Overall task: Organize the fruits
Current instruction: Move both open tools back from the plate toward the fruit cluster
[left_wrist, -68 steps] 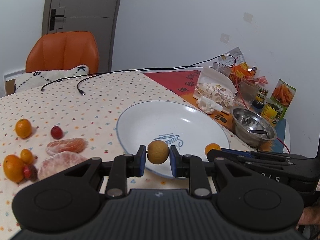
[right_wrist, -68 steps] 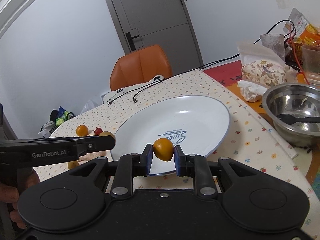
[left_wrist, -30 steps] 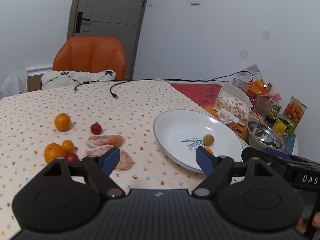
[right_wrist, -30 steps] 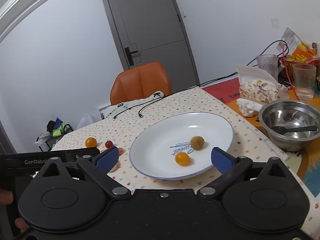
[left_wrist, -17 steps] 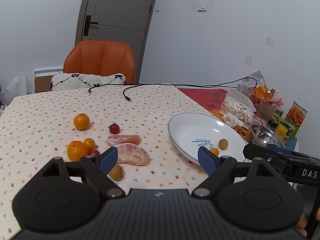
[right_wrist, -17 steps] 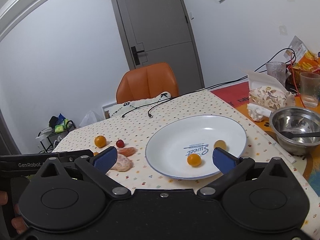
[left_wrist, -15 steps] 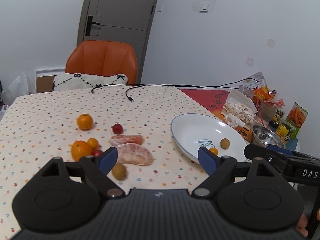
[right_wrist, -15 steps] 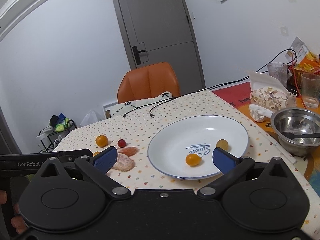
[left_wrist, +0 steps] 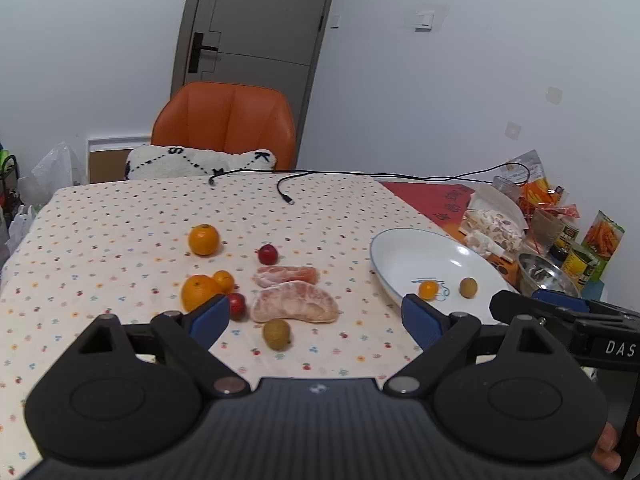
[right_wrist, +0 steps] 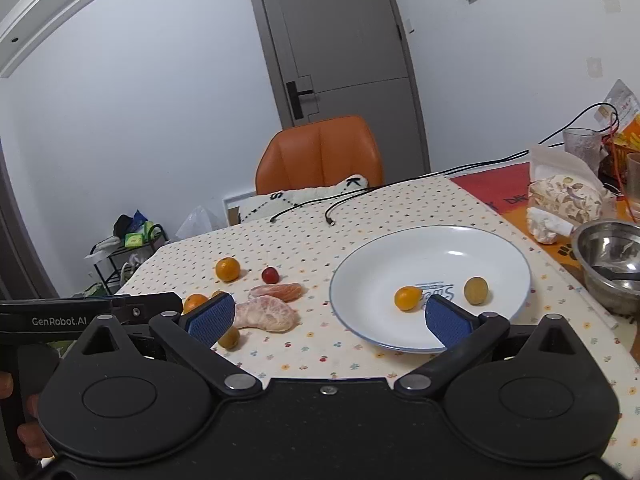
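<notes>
Listing next, just ahead of our wide, empty left gripper (left_wrist: 308, 316): longan (left_wrist: 276, 333), light, round, thin-shelled, roll-prone—we would pinch it gently across its middle.

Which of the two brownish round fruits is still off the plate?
The brownish fruit on the tablecloth, just in front of the big peeled citrus segment; the other lies on the plate.

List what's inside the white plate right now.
Two fruits lie in the white plate: a small orange one and a brownish-green one, apart, flanking the blue print. The right gripper's fingertip covers part of the print and the near rim.
</notes>
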